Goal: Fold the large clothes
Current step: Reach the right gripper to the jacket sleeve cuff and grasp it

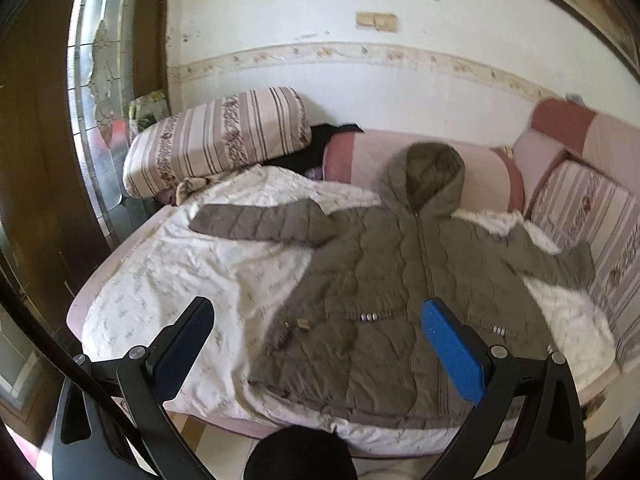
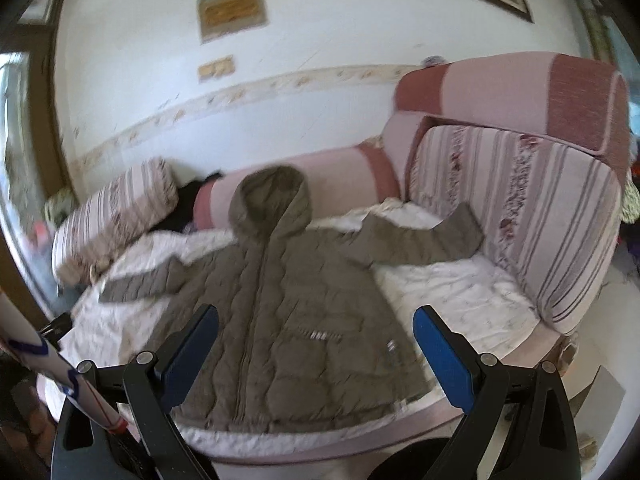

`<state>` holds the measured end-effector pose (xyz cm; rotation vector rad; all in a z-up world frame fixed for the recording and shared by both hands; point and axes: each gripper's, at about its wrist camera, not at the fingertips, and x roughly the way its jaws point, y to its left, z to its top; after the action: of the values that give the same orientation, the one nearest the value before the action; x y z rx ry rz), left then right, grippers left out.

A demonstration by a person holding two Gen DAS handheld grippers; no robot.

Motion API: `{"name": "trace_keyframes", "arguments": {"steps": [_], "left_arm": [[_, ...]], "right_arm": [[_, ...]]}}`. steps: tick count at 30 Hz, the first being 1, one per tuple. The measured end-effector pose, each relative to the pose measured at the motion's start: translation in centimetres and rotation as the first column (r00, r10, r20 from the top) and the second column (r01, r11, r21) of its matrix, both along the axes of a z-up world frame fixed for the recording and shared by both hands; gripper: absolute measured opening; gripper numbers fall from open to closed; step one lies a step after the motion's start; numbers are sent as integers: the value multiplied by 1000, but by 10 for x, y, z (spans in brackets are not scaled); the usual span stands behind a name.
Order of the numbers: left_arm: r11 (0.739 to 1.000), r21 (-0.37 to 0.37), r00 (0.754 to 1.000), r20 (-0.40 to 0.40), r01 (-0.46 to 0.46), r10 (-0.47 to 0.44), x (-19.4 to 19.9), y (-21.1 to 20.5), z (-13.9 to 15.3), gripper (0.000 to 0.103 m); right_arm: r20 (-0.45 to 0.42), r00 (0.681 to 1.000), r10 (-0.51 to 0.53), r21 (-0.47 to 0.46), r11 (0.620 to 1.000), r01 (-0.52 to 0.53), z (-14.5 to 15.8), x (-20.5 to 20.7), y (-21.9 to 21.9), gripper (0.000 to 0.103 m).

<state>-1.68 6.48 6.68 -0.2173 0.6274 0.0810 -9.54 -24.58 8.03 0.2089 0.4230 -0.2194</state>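
Left gripper [image 1: 316, 316] spread wide, nothing between its fingers, hovering over the near edge of the bed above the coat's hem. Right gripper [image 2: 316, 324] likewise spread wide and empty, above the coat's lower right part. Coat [image 1: 384, 300] is a grey-brown quilted hooded one, lying front up and zipped on the white sheet [image 1: 168, 264], hem at the near edge, both sleeves spread out to the sides, hood [image 1: 432, 176] laid flat toward the wall. Left sleeve [image 1: 256, 220] runs out over the sheet; right sleeve [image 2: 424, 240] reaches almost to the striped cushion [image 2: 532, 216] standing at the right end. Small tag-like bits sit on the coat's lower left front, too small to tell. Behind the hood, a pink bolster [image 1: 472, 168] along the wall. Striped pillow [image 1: 216, 140] at the far left corner, with something black [image 1: 316, 144] between it and the bolster. Right view is blurred. White wall [image 1: 320, 80] with a patterned border strip [image 1: 360, 54] behind.
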Motion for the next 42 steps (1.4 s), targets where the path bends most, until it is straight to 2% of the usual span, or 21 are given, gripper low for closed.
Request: {"name": "trace_keyframes", "arguments": {"steps": [2,5,10,13,18,23,27,30,33,36,38,40,42], "left_arm": [[1000,7,999,-36,-24,25,7,2,18,103],[999,-10,998,-30,-51,51,18,12,39,103],[998,-39,999,1,-41,41,43,23,62,103],[999,-30,999,17,-26,27,64,17,71,103],[1000,-7,999,29,-18,18,108,1,71,103],[1000,-15,1000,-22,-16,16,159,-26,34,103],[1000,7,993,-116,10,-9,198,-55,-23,103],[999,29,979,-204,24,-18,231,-78,-69,103],[999,27,968,-251,28,-20,257,-93,-105,103],[998,46,971,-238,37,-25,274,-106,-139,103],[995,88,970,-240,46,-24,284,-115,-156,103],[993,91,966,-255,75,-50,294,-120,-162,103],[989,109,973,-220,95,-69,297,-126,-160,103]], "right_arm": [[24,999,-25,24,999,25,12,-4,-17,100],[51,998,-36,54,998,33,23,-7,-39,100],[71,995,-65,92,994,59,39,-5,-79,100],[62,993,-102,107,990,95,44,3,-104,100],[48,981,-187,100,978,182,51,21,-144,100],[-25,966,-257,139,956,258,39,54,-191,100],[-131,949,-285,190,933,307,14,95,-229,100],[-191,937,-293,224,916,332,-9,120,-248,100],[-252,922,-295,270,893,359,-37,148,-271,100],[-317,900,-300,298,869,395,-68,176,-296,94],[-336,891,-305,307,859,410,-82,191,-307,85],[-342,883,-320,311,849,428,-94,206,-319,82],[-323,874,-363,288,842,456,-101,219,-327,81]]}}
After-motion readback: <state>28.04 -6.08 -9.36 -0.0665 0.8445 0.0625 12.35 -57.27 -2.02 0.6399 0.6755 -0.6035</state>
